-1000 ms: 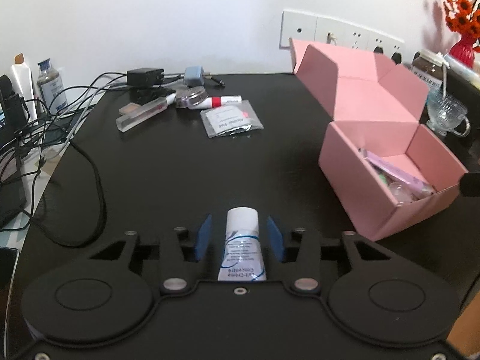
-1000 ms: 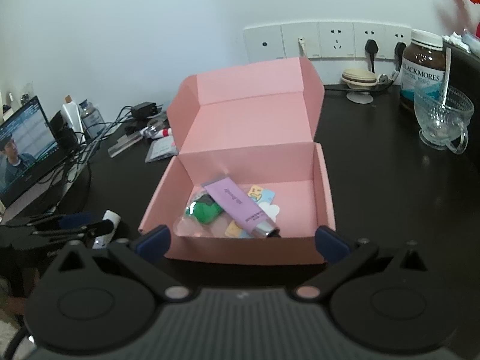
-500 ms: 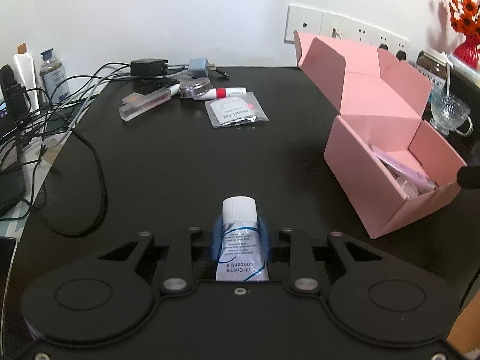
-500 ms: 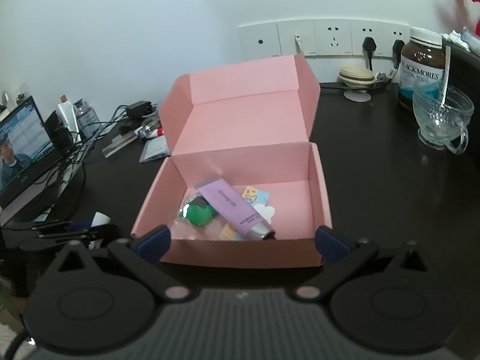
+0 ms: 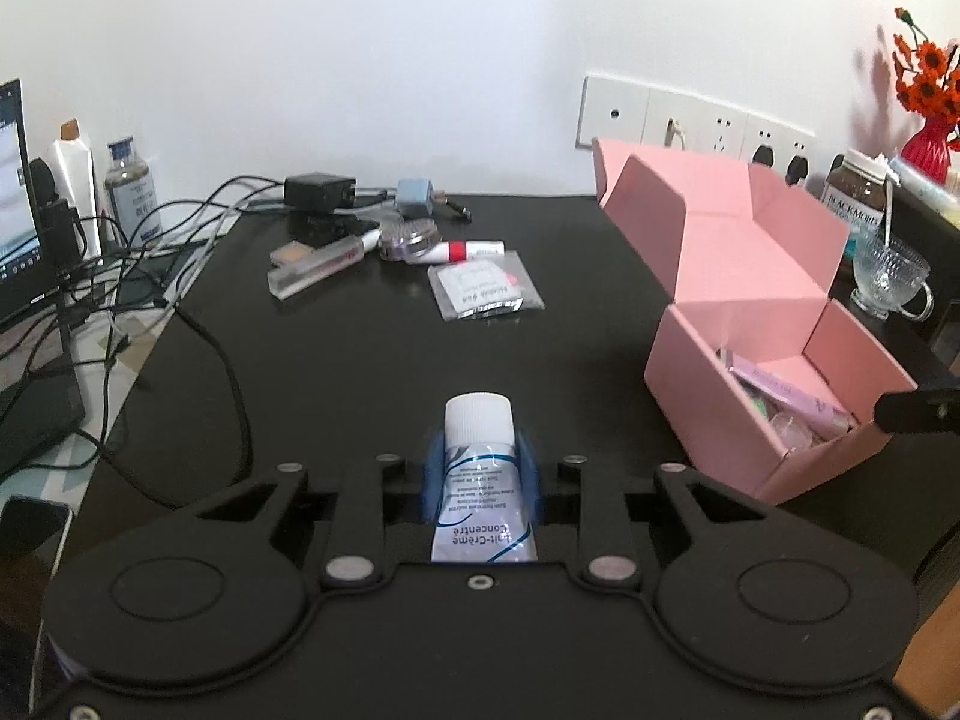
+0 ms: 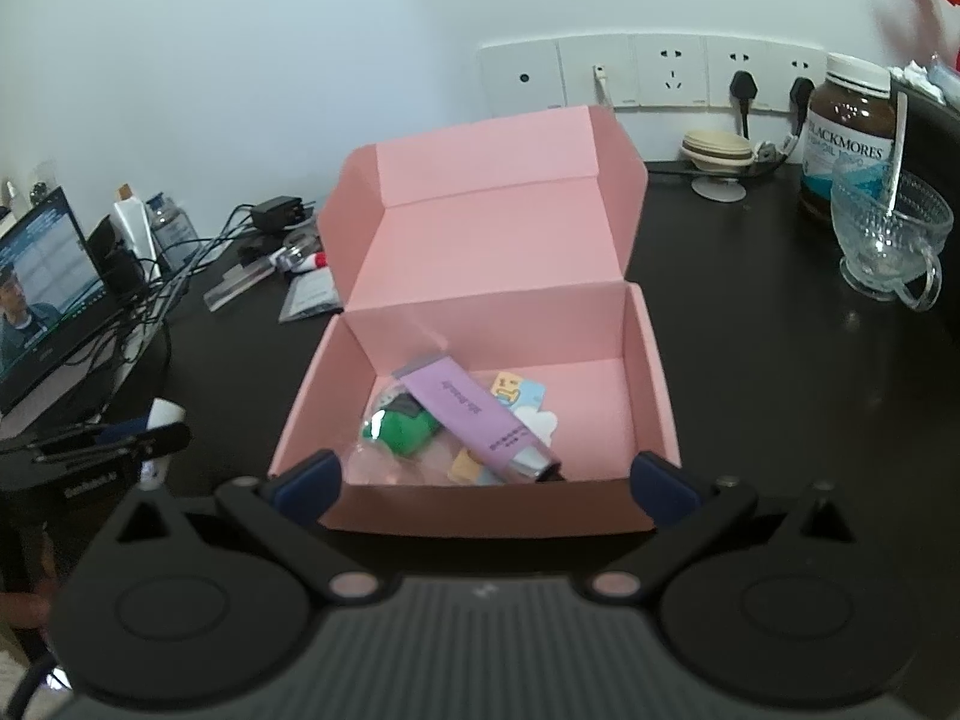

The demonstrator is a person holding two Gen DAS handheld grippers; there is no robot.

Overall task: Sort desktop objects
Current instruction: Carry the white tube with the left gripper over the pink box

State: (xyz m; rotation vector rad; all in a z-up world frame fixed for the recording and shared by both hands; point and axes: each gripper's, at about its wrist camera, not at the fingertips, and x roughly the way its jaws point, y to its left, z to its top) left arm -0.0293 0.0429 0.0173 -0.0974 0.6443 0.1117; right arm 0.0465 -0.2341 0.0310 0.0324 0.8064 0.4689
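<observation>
My left gripper (image 5: pixel 479 471) is shut on a white cream tube (image 5: pixel 478 420), cap pointing forward, held just above the black desk (image 5: pixel 372 372). The open pink box (image 5: pixel 708 414) stands to its right. In the right wrist view my right gripper (image 6: pixel 485 480) is open, its blue pads at either end of the pink box's (image 6: pixel 480 516) front wall. Inside the box lie a purple tube (image 6: pixel 474 417), a green item in a clear bag (image 6: pixel 399 429) and small cards. The left gripper (image 6: pixel 120 450) with the cream tube (image 6: pixel 163 414) shows at the left.
At the back of the desk lie a foil sachet (image 5: pixel 483 288), a red-banded stick (image 5: pixel 468 250), a round compact (image 5: pixel 408 235) and a clear bar (image 5: pixel 318 264). Cables (image 5: pixel 120 276) and a laptop (image 5: pixel 18 210) fill the left. A glass cup (image 6: pixel 888 234) and a jar (image 6: pixel 849 126) stand right.
The left jaws closed from either side onto the cream tube, then rose a little with it. The right gripper stayed open at the box front.
</observation>
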